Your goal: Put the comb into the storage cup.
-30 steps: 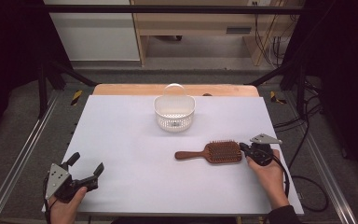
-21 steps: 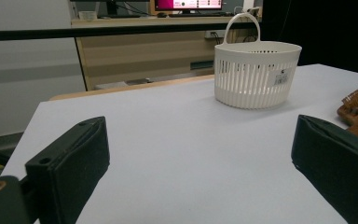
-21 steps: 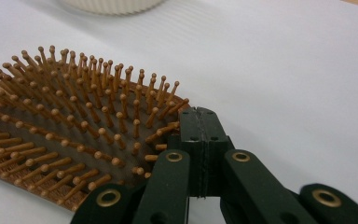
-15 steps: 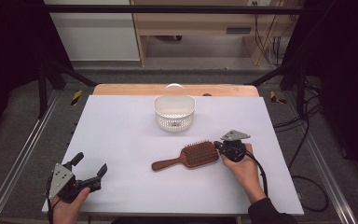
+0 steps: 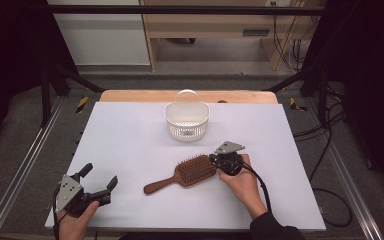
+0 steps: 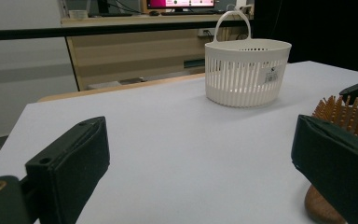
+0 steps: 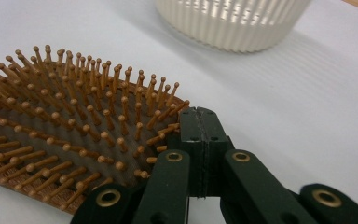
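Observation:
A wooden paddle hairbrush (image 5: 195, 171) lies bristles up on the white table (image 5: 130, 130), its handle pointing to the near left. My right gripper (image 5: 214, 159) is shut, its tips pressed against the brush head's right rim. In the right gripper view the closed jaws of the right gripper (image 7: 200, 123) meet beside the hairbrush (image 7: 74, 140), with nothing between them. My left gripper (image 5: 100, 174) is open at the near left corner, holding nothing. In the left gripper view the hairbrush (image 6: 349, 114) shows past the right jaw of the left gripper (image 6: 200, 158).
A white slatted basket (image 5: 186, 120) with a handle stands at the table's back centre, empty as far as I can see; the basket (image 6: 247, 70) is also ahead of the left gripper. Aluminium rails run along both sides of the table.
My right gripper has moved left and slightly forward, and the hairbrush has slid left with it and turned, its handle now pointing to the near left. The left gripper has barely moved.

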A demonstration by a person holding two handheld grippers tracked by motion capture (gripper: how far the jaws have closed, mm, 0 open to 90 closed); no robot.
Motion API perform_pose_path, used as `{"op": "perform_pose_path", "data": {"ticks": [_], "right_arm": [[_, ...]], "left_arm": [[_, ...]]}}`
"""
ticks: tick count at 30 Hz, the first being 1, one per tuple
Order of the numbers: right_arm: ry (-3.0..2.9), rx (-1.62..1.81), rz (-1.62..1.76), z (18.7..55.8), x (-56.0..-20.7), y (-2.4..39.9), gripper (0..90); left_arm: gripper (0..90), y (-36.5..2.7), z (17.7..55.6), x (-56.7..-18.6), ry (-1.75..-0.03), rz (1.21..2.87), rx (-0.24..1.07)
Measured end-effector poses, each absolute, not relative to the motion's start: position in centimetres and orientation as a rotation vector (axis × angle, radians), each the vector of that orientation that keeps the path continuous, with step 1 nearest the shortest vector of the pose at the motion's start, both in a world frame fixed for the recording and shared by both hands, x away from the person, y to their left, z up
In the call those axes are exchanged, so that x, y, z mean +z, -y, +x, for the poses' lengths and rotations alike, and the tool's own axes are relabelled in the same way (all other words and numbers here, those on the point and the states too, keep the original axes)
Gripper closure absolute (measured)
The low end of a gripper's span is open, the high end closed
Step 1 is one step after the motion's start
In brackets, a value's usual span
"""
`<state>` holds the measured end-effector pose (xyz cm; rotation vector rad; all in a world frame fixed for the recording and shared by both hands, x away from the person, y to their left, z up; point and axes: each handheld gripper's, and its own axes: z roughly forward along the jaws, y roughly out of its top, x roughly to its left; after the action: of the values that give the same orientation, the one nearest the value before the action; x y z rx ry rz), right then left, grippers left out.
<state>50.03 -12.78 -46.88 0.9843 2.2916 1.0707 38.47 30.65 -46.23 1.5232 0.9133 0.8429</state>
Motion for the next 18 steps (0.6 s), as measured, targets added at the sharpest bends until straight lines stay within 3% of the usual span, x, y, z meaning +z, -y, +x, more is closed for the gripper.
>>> {"op": "perform_pose_path", "data": {"ticks": [18], "right_arm": [[-2.387,1.14,0.854,47.9,-47.2,7.0,90.0]], "left_arm": [[4.0,-30.6,38.5,-46.2,-0.907,1.529,0.84]]}}
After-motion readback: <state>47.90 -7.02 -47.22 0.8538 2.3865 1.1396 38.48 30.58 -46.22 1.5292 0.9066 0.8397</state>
